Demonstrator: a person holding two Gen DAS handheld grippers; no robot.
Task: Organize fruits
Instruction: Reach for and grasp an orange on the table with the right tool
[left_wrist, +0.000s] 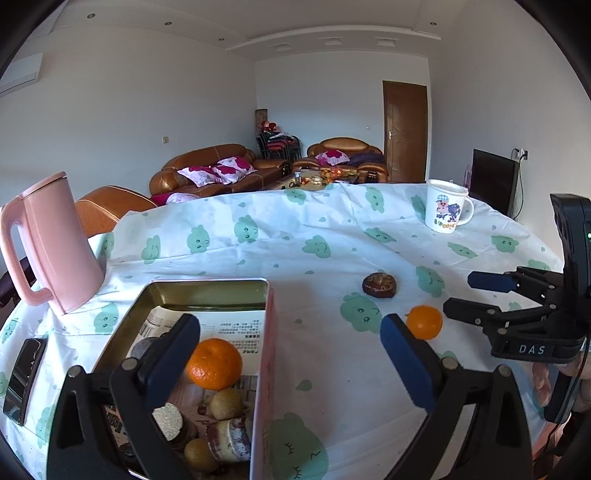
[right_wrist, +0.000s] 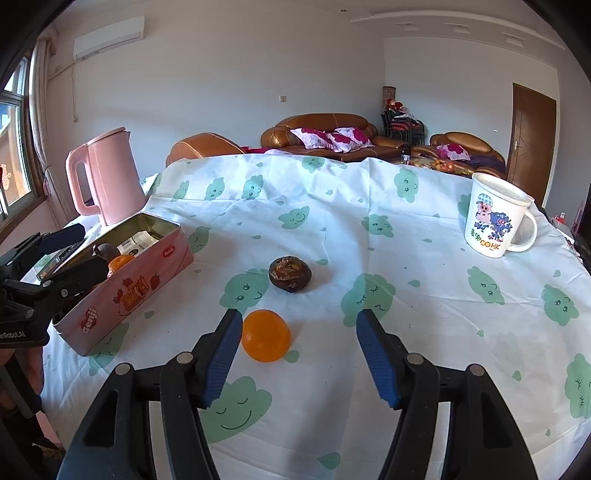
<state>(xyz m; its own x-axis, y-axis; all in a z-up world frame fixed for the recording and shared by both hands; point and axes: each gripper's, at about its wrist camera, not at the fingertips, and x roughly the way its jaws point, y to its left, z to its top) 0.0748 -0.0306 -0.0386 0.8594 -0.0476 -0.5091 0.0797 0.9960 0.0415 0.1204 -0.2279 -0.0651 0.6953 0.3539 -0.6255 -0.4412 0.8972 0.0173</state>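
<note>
With jaws apart and holding nothing, the left gripper (left_wrist: 290, 332) hangs over the pink tin (right_wrist: 147, 273) at lower left, where one orange (left_wrist: 214, 363) lies, while the right gripper (right_wrist: 295, 332), also spread wide, frames a second orange (right_wrist: 266, 339) on the tablecloth (right_wrist: 424, 314) at lower centre, just below a dark brown fruit (right_wrist: 290, 274).

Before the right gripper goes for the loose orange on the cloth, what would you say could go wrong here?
1. The orange sits near the right gripper's left finger, not centred; closing now may nudge it rolling.
2. The tin already holds several pieces, and the left gripper hovers open over it, so the two could collide at drop-off.
3. The dark fruit lies close behind.
</note>
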